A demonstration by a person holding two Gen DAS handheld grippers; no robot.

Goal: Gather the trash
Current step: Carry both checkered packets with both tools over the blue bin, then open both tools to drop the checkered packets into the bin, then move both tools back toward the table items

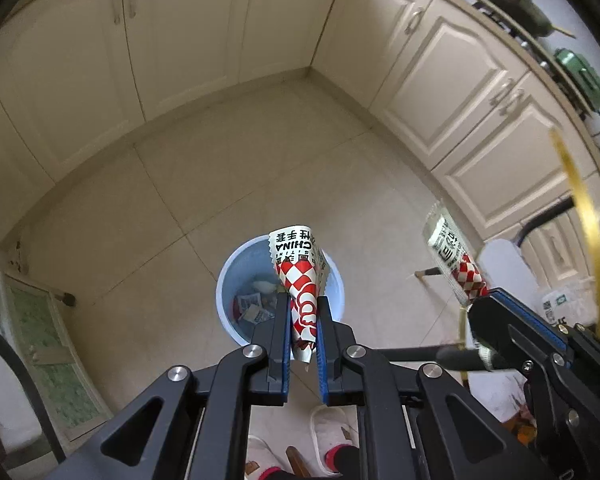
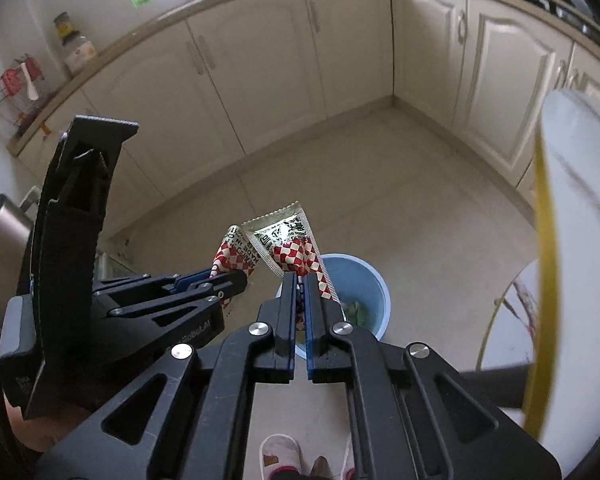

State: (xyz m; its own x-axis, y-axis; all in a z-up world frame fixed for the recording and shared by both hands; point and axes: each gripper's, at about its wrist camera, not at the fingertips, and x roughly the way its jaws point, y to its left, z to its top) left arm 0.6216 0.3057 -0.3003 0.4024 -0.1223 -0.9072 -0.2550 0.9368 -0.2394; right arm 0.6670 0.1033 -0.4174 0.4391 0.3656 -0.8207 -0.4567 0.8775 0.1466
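Both pairs of fingers are clamped on trash: the left gripper (image 1: 304, 300) pinches a crumpled red-and-white checked wrapper (image 1: 298, 276) between its blue pads, and the right gripper (image 2: 299, 280) pinches a second wrapper (image 2: 290, 246) of the same kind, its white printed end sticking up past the fingertips. Below them a pale blue bin (image 1: 230, 280) stands on the cream tiled floor (image 1: 220, 184), with a few scraps of paper (image 1: 252, 308) already lying at its bottom. Seen from the left wrist, the first wrapper hangs over the bin's opening; from the right wrist, the second wrapper sits just above and left of the bin's rim (image 2: 380, 284). The two grippers are close together, side by side, both angled downward toward the floor. Cream cabinet doors (image 1: 180, 40) line the walls around the corner. White slippers (image 1: 332, 428) with pink socks show at the bottom edge, just behind the grippers. A white chair back with a yellow edge (image 2: 576, 200) rises at the right.
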